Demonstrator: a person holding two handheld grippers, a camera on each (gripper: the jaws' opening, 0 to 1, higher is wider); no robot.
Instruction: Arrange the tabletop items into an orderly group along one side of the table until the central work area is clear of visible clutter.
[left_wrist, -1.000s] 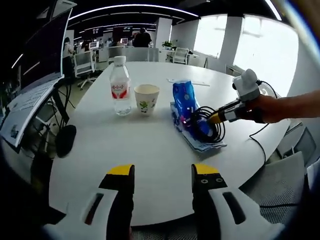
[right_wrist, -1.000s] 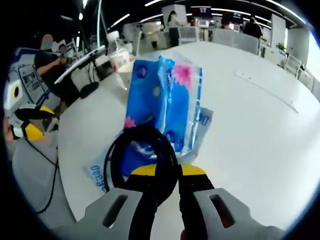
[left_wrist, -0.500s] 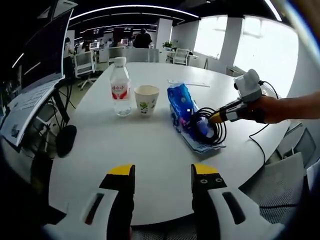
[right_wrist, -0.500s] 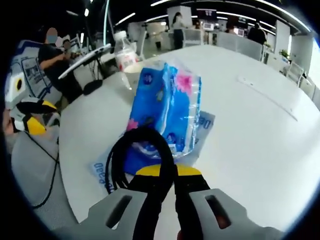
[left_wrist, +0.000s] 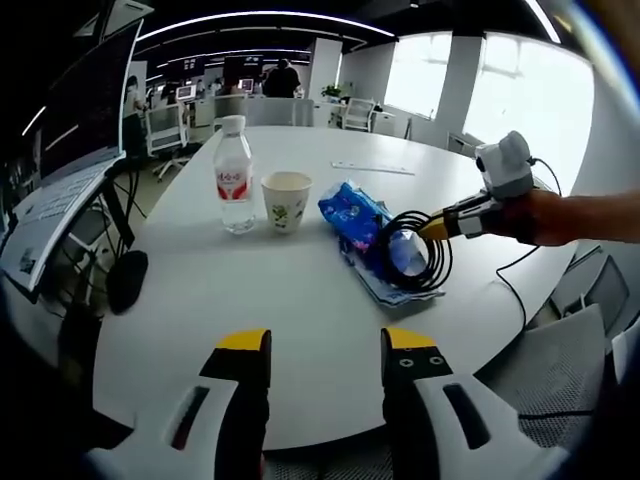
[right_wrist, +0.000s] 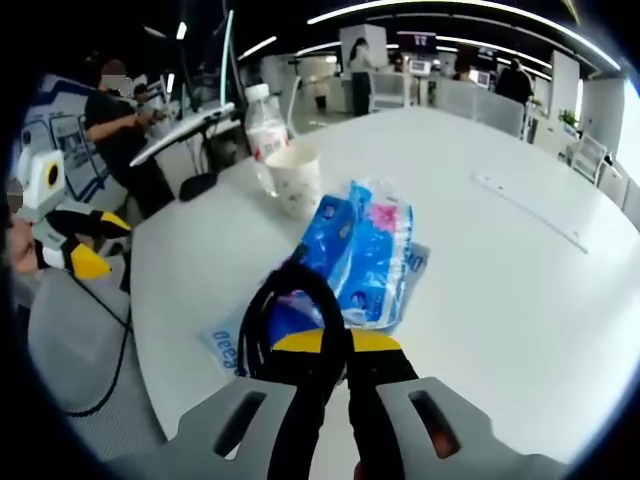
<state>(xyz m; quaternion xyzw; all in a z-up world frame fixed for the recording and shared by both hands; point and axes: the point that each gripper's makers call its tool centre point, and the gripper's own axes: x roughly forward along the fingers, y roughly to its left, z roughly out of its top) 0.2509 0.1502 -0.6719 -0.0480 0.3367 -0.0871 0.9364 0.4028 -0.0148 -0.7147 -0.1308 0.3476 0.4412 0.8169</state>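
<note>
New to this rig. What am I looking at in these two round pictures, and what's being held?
No robot here: a person holds a two-jaw hand tool in each hand, and a fisheye camera rides on each one, looking forward along its jaws.

In the left gripper view, the left tool rises from the bottom, jaws apart and holding nothing. Ahead is a white table with a water bottle, a paper cup beside it, and a blue tissue pack lying over a flat blue-printed packet. From the right comes the person's hand with the right tool, which grips a coiled black cable.

The right gripper view looks along that second tool: jaws shut on the cable coil, with the tissue pack, cup and bottle beyond. The left tool shows at the left edge.
</note>
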